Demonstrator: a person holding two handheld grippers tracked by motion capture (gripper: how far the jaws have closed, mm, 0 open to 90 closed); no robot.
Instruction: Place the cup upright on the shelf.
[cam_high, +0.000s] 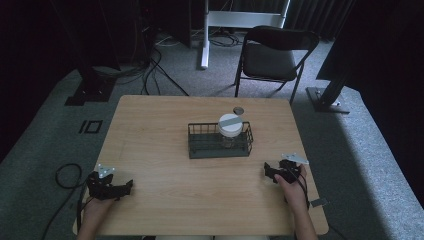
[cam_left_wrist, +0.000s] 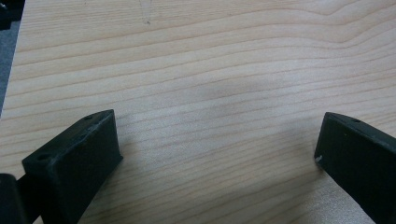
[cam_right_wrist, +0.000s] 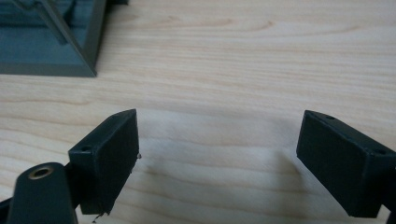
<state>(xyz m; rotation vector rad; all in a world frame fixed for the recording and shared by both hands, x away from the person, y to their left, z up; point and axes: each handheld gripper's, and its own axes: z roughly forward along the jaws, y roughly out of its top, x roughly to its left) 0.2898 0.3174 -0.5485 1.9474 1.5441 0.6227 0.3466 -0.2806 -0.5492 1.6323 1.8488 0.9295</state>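
both tongs, left tongs (cam_high: 111, 186) and right tongs (cam_high: 280, 172), rest wide apart on the counter (cam_high: 160, 150), probably staged to grab the white jar (cam_high: 230, 125) in the wire basket (cam_high: 220, 147).

A light wooden table (cam_high: 150, 150) with a clear grain stands on grey carpet (cam_high: 360, 150). Near its far edge lies a small dark round disc (cam_high: 238, 110). Beyond the table, a black folding chair (cam_high: 272, 57) stands on the carpet, turned towards it. To the left of the chair rises a white stand (cam_high: 210, 30), with black cables (cam_high: 155, 70) lying loose around its foot. A black metal foot (cam_high: 90, 92) sits off the table's far left corner and another (cam_high: 327, 97) off its far right corner. A small dark square outline (cam_high: 91, 126) marks the carpet on the left.
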